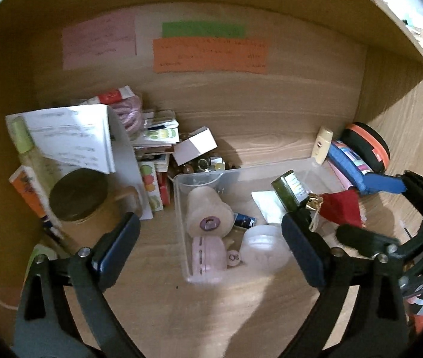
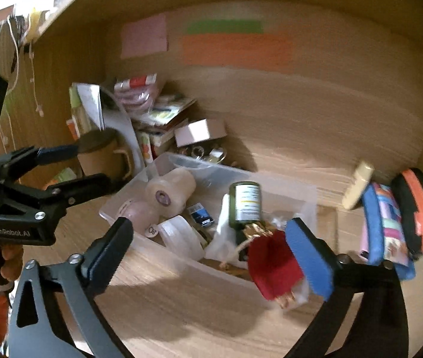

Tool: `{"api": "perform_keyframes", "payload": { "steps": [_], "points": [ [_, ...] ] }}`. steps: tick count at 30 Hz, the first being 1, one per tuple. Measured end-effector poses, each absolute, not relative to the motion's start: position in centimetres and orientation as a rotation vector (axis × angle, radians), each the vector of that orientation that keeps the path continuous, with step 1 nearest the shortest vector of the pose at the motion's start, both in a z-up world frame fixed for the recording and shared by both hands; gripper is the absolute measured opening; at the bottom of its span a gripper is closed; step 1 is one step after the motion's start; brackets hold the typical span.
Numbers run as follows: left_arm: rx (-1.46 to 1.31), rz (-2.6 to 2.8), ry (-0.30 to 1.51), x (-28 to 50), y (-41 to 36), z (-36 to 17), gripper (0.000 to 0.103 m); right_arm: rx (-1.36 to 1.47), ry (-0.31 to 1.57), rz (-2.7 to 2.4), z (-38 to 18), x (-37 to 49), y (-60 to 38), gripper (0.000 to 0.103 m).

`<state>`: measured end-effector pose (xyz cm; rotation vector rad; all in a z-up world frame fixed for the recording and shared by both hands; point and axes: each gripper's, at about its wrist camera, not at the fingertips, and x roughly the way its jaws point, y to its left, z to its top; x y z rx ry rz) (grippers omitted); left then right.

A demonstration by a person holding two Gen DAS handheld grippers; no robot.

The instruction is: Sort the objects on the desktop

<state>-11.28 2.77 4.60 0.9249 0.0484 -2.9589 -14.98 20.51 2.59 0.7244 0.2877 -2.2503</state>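
Both jaws are spread wide and hold nothing: the left gripper (image 1: pixel 208 247) and the right gripper (image 2: pixel 211 253) hang over the clear box (image 2: pixel 307 197) on the counter (image 2: pixel 181 313). A red pouch (image 2: pixel 271 265) droops over the box rim at four o'clock, beside the green bottle (image 2: pixel 245 203). I think the pouch could slip out, because it sits half over the rim.

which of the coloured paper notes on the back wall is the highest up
The green note. It sits above the orange note, along its top edge, and reaches higher than the pink note off to the left.
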Motion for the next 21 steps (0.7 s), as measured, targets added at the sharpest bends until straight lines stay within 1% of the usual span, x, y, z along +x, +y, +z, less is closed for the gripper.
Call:
{"api": "perform_keyframes", "payload": {
  "steps": [5,13,21],
  "points": [
    [0.9,-2.933,0.044,-9.0,3.6,5.4,0.099,0.701,0.279,-2.279,3.9,-12.7,22.2,0.103],
    [0.8,-2.925,-0.022,-4.2,5.9,7.1,0.101,0.617,0.247,-2.304,5.9,-8.3,24.9,0.103],
    [0.731,-2.908,-0.011,-0.6,7.5,7.9,0.102,0.528,0.225,-2.371,6.8,-4.8,27.1,0.103]
  ]
}}
